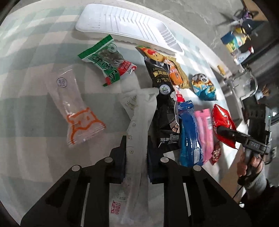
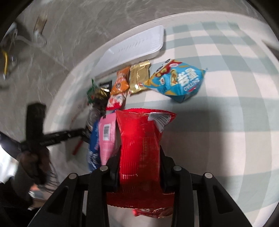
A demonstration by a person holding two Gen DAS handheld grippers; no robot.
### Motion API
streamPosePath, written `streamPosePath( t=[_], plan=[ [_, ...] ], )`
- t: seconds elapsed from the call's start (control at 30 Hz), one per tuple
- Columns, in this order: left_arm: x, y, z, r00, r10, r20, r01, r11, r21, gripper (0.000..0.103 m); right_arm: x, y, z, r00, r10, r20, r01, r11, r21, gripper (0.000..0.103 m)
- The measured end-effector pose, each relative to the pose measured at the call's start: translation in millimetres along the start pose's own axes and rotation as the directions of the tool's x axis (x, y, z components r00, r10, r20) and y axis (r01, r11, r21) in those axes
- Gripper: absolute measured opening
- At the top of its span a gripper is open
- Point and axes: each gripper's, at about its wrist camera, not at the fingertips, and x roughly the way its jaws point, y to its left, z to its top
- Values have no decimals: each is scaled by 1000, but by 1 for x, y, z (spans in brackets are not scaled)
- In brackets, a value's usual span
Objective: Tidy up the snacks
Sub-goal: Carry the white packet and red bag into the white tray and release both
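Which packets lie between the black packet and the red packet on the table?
In the left wrist view, a blue packet and a pink packet lie side by side between the black packet and the red packet.

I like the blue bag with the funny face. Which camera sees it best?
The right wrist view: the blue bag lies big and unblocked on the checked cloth, print readable. The left wrist view shows the same bag smaller, near the table edge, with the face still visible.

Checked tablecloth (image 1: 26,52) — grey marbled floor (image 1: 191,15) beyond.
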Motion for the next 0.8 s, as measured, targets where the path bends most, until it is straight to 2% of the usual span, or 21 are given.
streamPosePath(
  t=[0.17,0.5,0.8],
  plan=[
    [-7,5,1,999,-52,0,52,998,-21,17,-3,-5,6,994,110,23,-111,990,88,37],
    [-32,18,22,983,-180,30,182,980,-80,17,8,-7,25,969,243,38,-245,951,189,37],
    [-55,32,83,960,-265,92,275,953,-129,17,20,5,60,958,283,51,-288,937,198,37]
  ],
)
